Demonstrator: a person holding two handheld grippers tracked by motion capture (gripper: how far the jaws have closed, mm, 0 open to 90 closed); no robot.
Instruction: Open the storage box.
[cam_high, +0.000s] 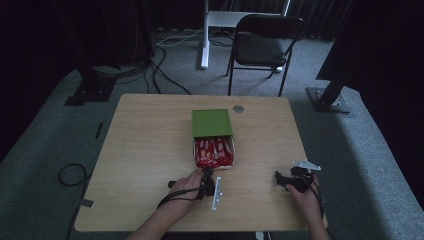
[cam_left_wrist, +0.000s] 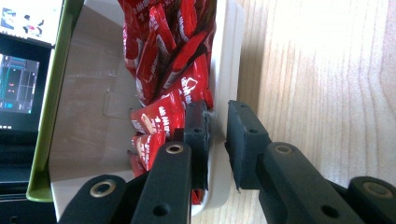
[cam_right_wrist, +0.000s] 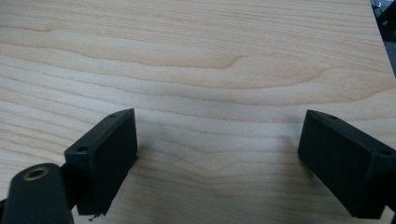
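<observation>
A white tray (cam_high: 231, 165) is seen near the middle of the wooden table (cam_high: 145, 150), filled with red snack sachets (cam_high: 214, 152) packed side by side. Its far half is covered by a green lid (cam_high: 212, 122), slid partway back so that the sachets are exposed at the near end. In the left gripper view the white tray wall (cam_left_wrist: 223, 93) is clamped between the jaws of the left gripper (cam_left_wrist: 217, 133), one jaw being set inside against the sachets (cam_left_wrist: 170, 70) and the other outside over the table (cam_left_wrist: 327, 84). The right gripper (cam_high: 286, 180) is held well to the right of the tray, low over bare wood; its jaws are spread wide apart with nothing between them (cam_right_wrist: 217, 158).
</observation>
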